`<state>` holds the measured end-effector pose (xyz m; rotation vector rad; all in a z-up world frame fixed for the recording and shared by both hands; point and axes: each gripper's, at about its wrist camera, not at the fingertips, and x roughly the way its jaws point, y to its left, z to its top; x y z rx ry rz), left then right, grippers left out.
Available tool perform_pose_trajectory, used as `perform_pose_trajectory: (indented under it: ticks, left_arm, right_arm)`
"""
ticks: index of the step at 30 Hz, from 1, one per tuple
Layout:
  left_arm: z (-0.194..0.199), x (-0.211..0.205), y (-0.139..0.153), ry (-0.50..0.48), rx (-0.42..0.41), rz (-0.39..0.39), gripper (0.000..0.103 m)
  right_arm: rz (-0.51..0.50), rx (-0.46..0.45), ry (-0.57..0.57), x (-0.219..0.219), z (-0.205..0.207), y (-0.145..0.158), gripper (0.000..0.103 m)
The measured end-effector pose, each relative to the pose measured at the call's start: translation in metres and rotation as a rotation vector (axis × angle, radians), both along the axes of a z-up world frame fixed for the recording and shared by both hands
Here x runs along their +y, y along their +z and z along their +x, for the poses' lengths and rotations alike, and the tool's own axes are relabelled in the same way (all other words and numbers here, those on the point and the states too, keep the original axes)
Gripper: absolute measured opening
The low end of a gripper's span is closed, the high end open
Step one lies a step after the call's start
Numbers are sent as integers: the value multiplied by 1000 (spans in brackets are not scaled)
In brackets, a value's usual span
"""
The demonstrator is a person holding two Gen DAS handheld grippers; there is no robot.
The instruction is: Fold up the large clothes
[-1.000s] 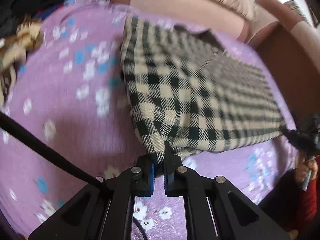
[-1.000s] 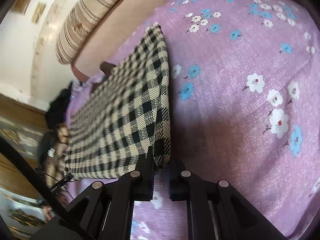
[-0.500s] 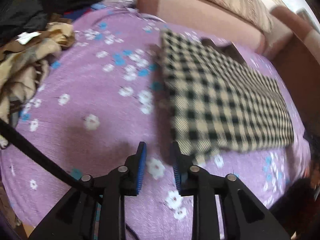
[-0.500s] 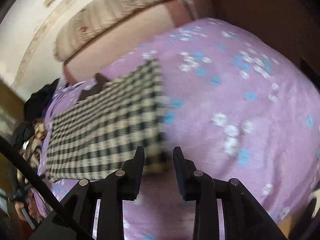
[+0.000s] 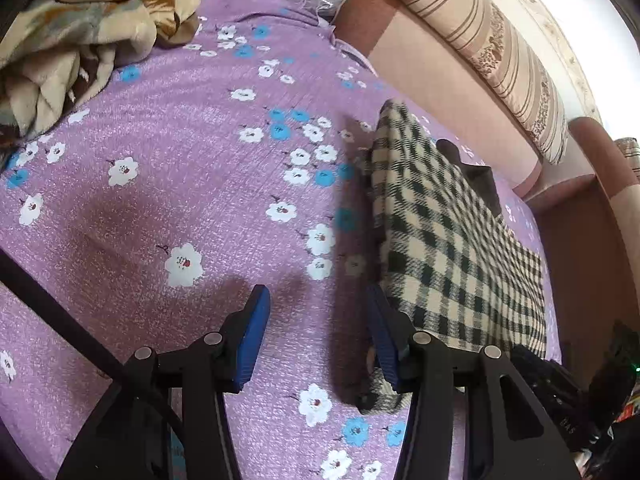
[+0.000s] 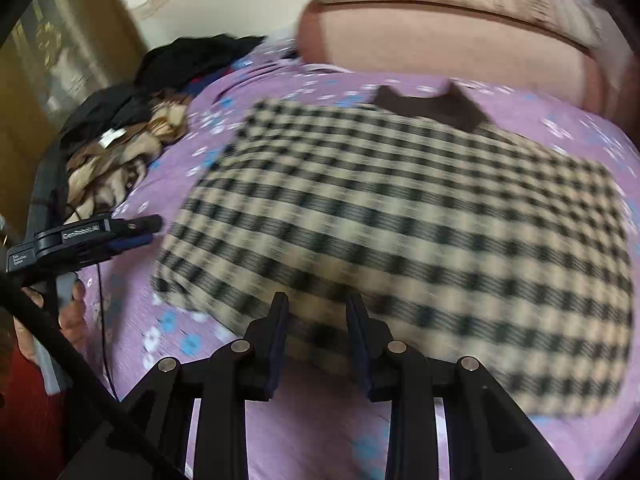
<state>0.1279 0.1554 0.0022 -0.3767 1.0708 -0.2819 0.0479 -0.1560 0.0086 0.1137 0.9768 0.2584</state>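
Observation:
A cream-and-black checked garment (image 5: pixel 448 248) lies folded flat on the purple flowered bedspread (image 5: pixel 180 168), its dark brown collar (image 6: pixel 432 108) at the far side. My left gripper (image 5: pixel 318 304) hovers just off the garment's left edge. Its jaws are opening and nothing is between the blue pads (image 5: pixel 256 320). In the blurred right wrist view the garment (image 6: pixel 400 220) fills the middle. My right gripper (image 6: pixel 318 308) stands open over its near edge, gripping nothing. The left gripper (image 6: pixel 124 232) also shows there at the left, held by a hand (image 6: pixel 70 312).
A heap of tan, brown and black clothes (image 5: pixel 68 52) lies at the bed's far left, also seen as a heap (image 6: pixel 128 148). A pink sofa back (image 5: pixel 440 68) with a striped cushion (image 5: pixel 504 52) borders the far side. A wooden cabinet (image 6: pixel 52 52) stands left.
Both grippers let go of the garment's corners and opened. The left one drew off to the left onto bare bedspread. The right one swung round to the garment's near edge.

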Motion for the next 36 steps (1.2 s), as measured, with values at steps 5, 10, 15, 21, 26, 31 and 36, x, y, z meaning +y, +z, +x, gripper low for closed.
perform_pose_trajectory:
  ticks: [5,10,15,21,26,31,36]
  left_arm:
    - [3,-5,-3,-6,2,53,48]
    - [6,5,-2,30,6,52,48]
    - [6,15,4,60,-2,31,48]
    - [9,31,8,122,-16,42,49]
    - [15,46,6,169,-9,43,49]
    - [17,48,7,173,-9,38,52]
    - [22,32,6,109,-15,-28,62]
  right_arm:
    - [-52,10,75,49,25,-21,32]
    - [-169,83,145,70,17,-43,33]
    - [-109,7,127,74,39,-4,33]
    - [-81,-42,54,98,98,-3,33]
    - [-1,89,154,128,80,-49,35]
    - [-60,30,290,140,15,-32,37]
    - [-167,-82,267,115,-31,-13,54]
